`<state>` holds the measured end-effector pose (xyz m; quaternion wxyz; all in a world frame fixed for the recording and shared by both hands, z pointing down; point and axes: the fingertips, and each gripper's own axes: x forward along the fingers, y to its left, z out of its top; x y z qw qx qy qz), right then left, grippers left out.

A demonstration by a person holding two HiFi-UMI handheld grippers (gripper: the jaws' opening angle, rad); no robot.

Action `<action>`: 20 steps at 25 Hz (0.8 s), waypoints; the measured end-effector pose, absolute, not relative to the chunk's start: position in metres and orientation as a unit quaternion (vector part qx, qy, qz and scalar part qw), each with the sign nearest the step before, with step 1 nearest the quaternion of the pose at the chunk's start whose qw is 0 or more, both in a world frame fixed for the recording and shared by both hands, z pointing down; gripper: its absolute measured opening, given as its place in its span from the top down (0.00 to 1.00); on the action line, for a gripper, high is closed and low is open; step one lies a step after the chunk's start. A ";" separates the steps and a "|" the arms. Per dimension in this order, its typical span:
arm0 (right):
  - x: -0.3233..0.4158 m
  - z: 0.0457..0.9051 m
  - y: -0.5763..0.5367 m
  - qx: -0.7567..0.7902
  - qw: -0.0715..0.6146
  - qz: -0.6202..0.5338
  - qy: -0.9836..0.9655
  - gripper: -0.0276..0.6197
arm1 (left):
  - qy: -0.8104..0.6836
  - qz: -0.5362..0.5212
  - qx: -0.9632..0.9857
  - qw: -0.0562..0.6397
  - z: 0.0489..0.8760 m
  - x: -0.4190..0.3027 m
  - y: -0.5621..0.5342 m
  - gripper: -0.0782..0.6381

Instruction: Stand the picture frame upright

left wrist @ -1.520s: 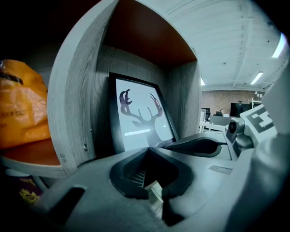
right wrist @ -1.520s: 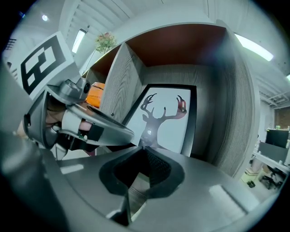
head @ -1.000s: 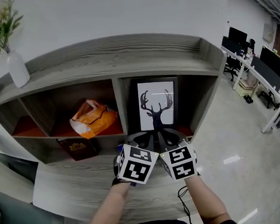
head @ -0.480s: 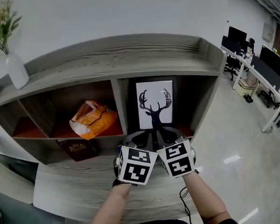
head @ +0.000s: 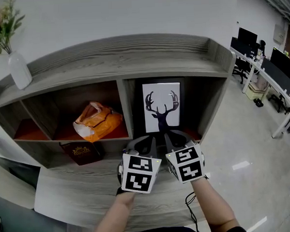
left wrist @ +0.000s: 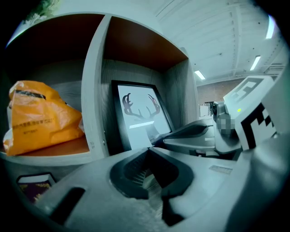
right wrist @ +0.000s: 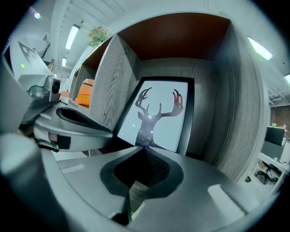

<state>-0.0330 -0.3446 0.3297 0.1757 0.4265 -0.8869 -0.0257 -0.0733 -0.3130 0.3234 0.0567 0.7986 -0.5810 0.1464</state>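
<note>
The picture frame (head: 162, 107) stands upright in the right-hand compartment of the shelf unit (head: 118, 66), at the centre of the head view. The standing step therefore looks done, and you seem to be at the letting-go stage. Your left gripper (left wrist: 148, 150) has just drawn its jaws together with nothing between them. Your right gripper (right wrist: 144, 149) is likewise closed and empty. Both sit side by side just in front of the frame's lower edge.

Next, you probably only need to draw both straight back, towards the bottom of the head view. The divider (head: 125, 107) stands close on the frame's left and the side wall on its right, so sideways room is slim. The open ledge (head: 81, 189) below gives plenty.
</note>
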 end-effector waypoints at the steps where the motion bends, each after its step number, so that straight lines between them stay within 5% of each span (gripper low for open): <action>1: -0.032 0.329 -0.344 0.427 0.172 -0.025 -0.887 0.95 | -0.582 0.143 0.798 0.057 0.324 -0.074 -0.312 0.90; 20: -0.004 0.333 -0.304 0.462 0.143 -0.007 -0.875 0.95 | -0.581 0.091 0.806 0.071 0.329 -0.074 -0.278 0.90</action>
